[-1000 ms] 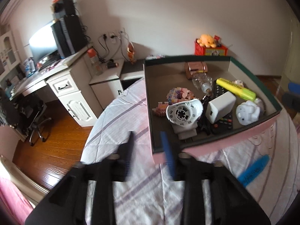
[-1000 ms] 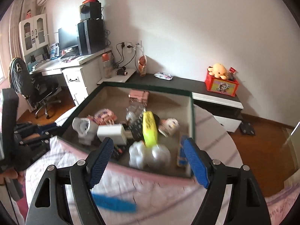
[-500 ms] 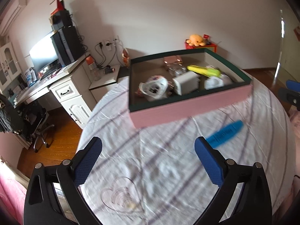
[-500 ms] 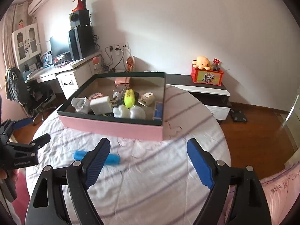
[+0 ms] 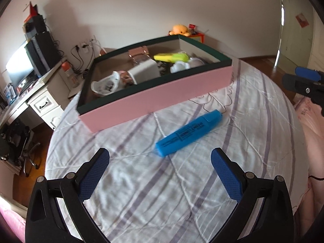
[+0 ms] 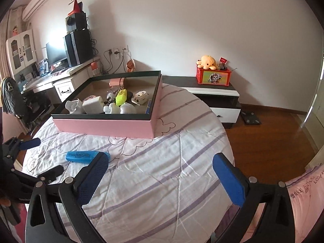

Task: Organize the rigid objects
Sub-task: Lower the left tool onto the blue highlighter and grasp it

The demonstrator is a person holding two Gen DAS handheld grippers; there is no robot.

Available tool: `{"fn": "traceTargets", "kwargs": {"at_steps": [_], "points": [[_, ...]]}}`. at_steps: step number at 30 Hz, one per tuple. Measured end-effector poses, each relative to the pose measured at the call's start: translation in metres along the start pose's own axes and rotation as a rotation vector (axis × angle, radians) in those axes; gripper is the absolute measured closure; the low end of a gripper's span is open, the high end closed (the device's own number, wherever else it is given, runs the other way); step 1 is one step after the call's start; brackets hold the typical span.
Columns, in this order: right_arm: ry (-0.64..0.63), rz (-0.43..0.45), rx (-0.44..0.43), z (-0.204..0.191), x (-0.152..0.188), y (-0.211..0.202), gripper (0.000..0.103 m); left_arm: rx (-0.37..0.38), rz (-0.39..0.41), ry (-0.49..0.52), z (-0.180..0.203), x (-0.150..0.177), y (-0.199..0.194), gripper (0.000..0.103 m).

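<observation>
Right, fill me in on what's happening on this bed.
A person is tidying small items into a pink cardboard box with a dark green rim on the striped bedspread. The left tool and right tool are both open and empty, their jaws having just opened wide. A blue plastic highlighter lies loose on the bedspread in front of the box, outside it.

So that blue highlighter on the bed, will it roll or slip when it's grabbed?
The blue highlighter looks flattish, so it probably won't roll. Its smooth plastic may slip a little in a pinch. The soft bedsheet underneath could let it sink when pressed.
</observation>
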State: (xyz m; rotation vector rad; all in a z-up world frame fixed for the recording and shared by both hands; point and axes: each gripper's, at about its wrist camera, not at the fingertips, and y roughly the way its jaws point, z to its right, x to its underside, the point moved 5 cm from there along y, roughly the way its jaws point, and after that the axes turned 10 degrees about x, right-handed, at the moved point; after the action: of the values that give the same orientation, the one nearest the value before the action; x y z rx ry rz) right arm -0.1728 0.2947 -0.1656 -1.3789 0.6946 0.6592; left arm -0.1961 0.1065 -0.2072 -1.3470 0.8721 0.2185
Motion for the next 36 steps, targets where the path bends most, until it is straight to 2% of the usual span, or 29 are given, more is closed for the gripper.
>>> {"fn": "traceTargets", "kwargs": {"at_steps": [13,17,21,22,23,27,29,30,32,33,34,36], "points": [[0.017,-0.026,0.011,0.014,-0.007,0.027,0.0,0.065,-0.055,0.014,0.016,-0.015,0.047,0.001],[0.028,-0.033,0.006,0.016,-0.033,0.045,0.0,0.041,-0.065,0.007,0.017,-0.018,0.057,0.001],[0.028,-0.066,-0.018,0.007,-0.063,0.073,0.0,0.059,-0.074,-0.02,0.015,-0.02,0.062,0.006],[0.034,-0.082,-0.036,0.005,-0.068,0.08,0.0,0.061,-0.076,-0.025,0.015,-0.021,0.064,0.008],[0.043,-0.104,-0.062,0.003,-0.074,0.09,0.0,0.063,-0.073,-0.03,0.015,-0.022,0.064,0.017],[0.003,-0.15,-0.054,-0.005,-0.08,0.114,0.002,0.103,-0.062,-0.031,0.019,-0.024,0.066,0.049],[0.007,-0.172,-0.073,-0.006,-0.079,0.121,0.006,0.071,-0.052,-0.032,0.012,-0.024,0.062,0.076],[0.006,-0.179,-0.075,-0.006,-0.077,0.123,0.007,0.041,-0.056,-0.025,0.006,-0.023,0.062,0.076],[0.005,-0.193,-0.092,-0.007,-0.074,0.127,0.02,0.011,-0.06,-0.036,-0.005,-0.019,0.059,0.076],[0.002,-0.2,-0.094,-0.007,-0.074,0.129,0.036,0.001,-0.063,-0.037,-0.012,-0.015,0.056,0.076],[-0.004,-0.207,-0.092,-0.007,-0.072,0.131,0.044,-0.017,-0.063,-0.049,-0.021,-0.011,0.053,0.076],[-0.024,-0.22,-0.103,-0.013,-0.07,0.135,0.051,-0.054,-0.067,-0.074,-0.038,-0.004,0.047,0.076]]}}
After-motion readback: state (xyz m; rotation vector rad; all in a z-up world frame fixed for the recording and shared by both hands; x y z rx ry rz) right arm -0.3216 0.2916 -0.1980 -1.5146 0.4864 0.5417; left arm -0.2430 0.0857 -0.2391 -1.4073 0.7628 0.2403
